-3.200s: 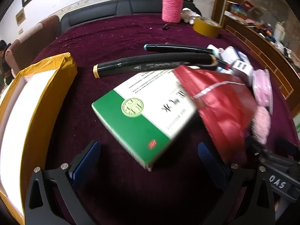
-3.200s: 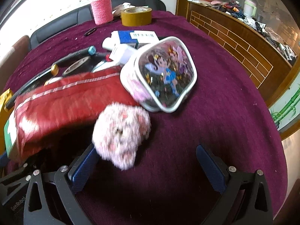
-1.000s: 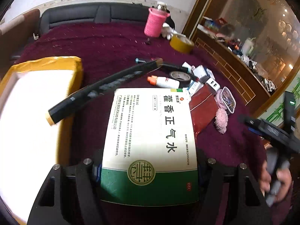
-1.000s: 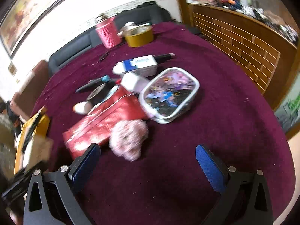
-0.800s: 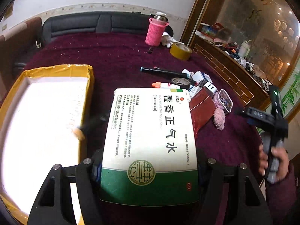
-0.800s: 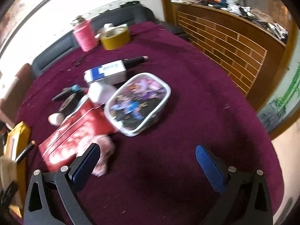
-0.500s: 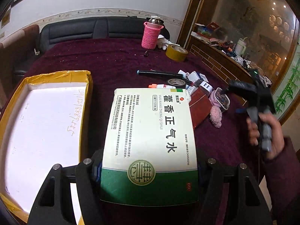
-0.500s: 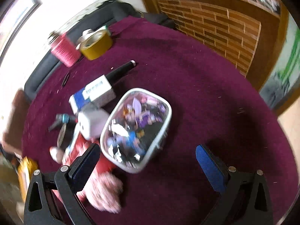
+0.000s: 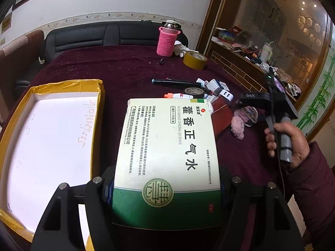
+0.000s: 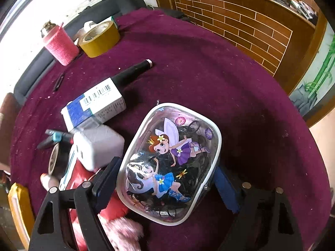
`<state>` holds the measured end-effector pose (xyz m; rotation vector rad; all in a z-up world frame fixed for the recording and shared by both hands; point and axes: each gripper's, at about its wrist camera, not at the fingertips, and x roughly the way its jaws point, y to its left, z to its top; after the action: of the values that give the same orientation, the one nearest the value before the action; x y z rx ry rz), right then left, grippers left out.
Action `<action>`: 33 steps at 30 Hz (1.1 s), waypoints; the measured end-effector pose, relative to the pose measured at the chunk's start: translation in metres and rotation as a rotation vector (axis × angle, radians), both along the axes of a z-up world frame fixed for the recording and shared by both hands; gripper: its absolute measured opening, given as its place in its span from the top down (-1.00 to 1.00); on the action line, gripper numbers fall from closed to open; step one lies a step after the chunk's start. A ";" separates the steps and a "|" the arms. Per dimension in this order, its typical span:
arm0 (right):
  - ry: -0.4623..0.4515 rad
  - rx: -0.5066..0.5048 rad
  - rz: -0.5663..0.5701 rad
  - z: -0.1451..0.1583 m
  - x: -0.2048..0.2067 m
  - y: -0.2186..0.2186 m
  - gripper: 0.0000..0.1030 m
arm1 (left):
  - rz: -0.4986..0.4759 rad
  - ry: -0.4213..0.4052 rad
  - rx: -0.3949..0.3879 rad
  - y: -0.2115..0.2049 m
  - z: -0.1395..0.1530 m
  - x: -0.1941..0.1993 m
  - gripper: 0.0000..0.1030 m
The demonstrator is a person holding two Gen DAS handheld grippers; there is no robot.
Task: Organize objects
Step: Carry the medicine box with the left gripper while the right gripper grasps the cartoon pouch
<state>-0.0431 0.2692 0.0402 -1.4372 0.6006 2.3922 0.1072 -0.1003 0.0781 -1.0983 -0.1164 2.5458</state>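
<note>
My left gripper (image 9: 165, 190) is shut on a white and green medicine box (image 9: 167, 152) and holds it above the maroon table, right of the yellow-edged white tray (image 9: 48, 133). My right gripper (image 10: 165, 179) has its blue pads (image 10: 106, 173) on both sides of a clear fairy-print pouch (image 10: 173, 159) that lies on the table; the pads look close to its sides, and contact is unclear. In the left wrist view the right gripper (image 9: 247, 102) hovers over that pouch (image 9: 249, 115).
Around the pouch lie a white charger (image 10: 98, 146), a blue and white box (image 10: 94, 104), a black marker (image 10: 132, 73), a black tape roll (image 10: 55, 159), a red packet (image 10: 83, 179) and a pink pompom (image 10: 123, 234). A yellow tape roll (image 10: 100, 37) and a pink-sleeved bottle (image 10: 59, 46) stand farther back.
My right gripper came down over the fairy pouch and its jaws narrowed around it. My left gripper lifted the medicine box higher. The black marker that leaned by the tray is gone from view.
</note>
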 end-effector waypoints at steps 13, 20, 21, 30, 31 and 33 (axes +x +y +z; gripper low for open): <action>0.160 -0.082 0.199 0.054 0.080 -0.022 -0.71 | 0.039 0.021 0.072 -0.029 0.023 0.027 -0.36; 0.300 -0.190 0.403 0.124 0.096 -0.092 -0.71 | 0.104 0.121 0.072 -0.080 0.077 0.033 -0.36; 0.313 -0.212 0.438 0.134 0.094 -0.107 -0.71 | 0.120 0.136 0.057 -0.088 0.087 0.030 -0.36; 0.249 -0.468 0.728 0.151 0.026 -0.279 -0.72 | 0.280 0.109 -0.110 -0.145 0.081 -0.054 -0.36; 0.216 -0.481 0.738 0.140 0.014 -0.299 -0.72 | 0.291 0.095 -0.123 -0.149 0.073 -0.064 -0.36; 0.160 -0.472 0.749 0.116 -0.003 -0.335 -0.72 | 0.320 0.050 -0.125 -0.161 0.054 -0.083 -0.36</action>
<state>-0.0464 -0.0661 0.1557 -1.9391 0.8156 3.1085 0.0241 -0.2611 0.1322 -1.1389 -0.1310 2.8969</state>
